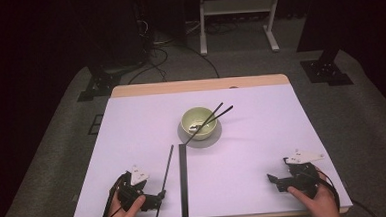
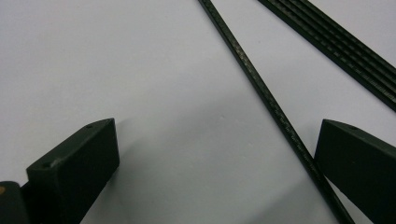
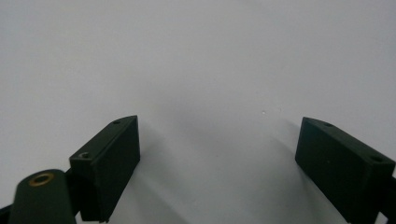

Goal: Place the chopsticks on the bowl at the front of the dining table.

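Watching from the high view, I am seeing the left gripper point(image 1: 156, 203) sitting at the near edge of the white table point(image 1: 263, 150), just left of the long black strip point(image 1: 183, 179) that is lying straight toward the bowl; I am taking that strip as my landmark. A single black chopstick point(image 1: 167, 172) is lying just left of the strip, slanting so that its far end leans toward the strip's far end, and its near end is reaching in between the left gripper's jaws. In the left gripper view the jaws are standing wide apart, released, and the chopstick point(image 2: 261, 93) is running across the gap and lying right against the inner face of the right-hand jaw; whether it is actually touching I cannot tell. The strip point(image 2: 345, 51) is passing beyond it, apart from the jaws. The pale green bowl point(image 1: 199, 123) is sitting just past the strip's far end, with two more chopsticks point(image 1: 209, 120) leaning in it and poking out over its far right rim. The right gripper point(image 1: 277, 180) is resting well to the right of the strip, near the table's near edge; its own view is showing its jaws spread open over bare table point(image 3: 196, 60), gripping nothing.
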`<state>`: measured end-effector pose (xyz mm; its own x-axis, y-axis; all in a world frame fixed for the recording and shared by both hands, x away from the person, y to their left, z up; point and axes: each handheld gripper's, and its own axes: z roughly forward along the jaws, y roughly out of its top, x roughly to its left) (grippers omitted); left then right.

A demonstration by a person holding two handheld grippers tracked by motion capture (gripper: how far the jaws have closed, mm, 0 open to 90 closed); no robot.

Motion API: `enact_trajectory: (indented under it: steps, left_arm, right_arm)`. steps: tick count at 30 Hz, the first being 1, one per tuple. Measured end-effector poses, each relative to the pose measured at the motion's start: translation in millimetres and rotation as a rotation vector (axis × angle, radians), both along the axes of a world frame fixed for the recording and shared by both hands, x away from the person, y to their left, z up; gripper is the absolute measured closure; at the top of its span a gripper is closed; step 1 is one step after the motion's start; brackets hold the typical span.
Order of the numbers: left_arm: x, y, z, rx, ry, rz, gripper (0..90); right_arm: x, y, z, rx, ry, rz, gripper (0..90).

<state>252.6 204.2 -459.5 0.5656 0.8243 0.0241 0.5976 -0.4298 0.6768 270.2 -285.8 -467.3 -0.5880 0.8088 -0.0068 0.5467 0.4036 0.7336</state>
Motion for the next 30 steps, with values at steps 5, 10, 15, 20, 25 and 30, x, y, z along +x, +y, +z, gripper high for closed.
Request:
enact_trajectory:
  steps: [5,10,15,20,25,30]
  left_arm:
    - [1.1,3.7,0.2,0.001,0.003,0.005,0.0]
    - [2.6,8.3,0.6,0.001,0.005,0.012,0.0]
    - [4.0,11.6,1.0,0.005,0.008,0.017,0.0]
    - [6.7,17.1,1.2,0.004,0.009,0.029,0.0]
    - [9.5,23.4,1.4,0.005,0.011,0.041,0.0]
    - [11.4,27.2,1.6,0.006,0.011,0.044,0.0]
  right_arm:
    - [0.0,0.0,0.0,0.0,0.0,0.0,12.3]
    - [0.0,0.0,0.0,0.0,0.001,0.0,12.3]
    - [0.1,0.0,0.0,0.0,0.001,0.0,12.3]
    - [0.1,0.0,0.0,0.0,0.001,0.0,12.3]
    - [0.1,0.0,0.0,0.0,0.001,0.0,12.3]
    - [0.1,0.0,0.0,0.001,0.001,0.0,12.3]
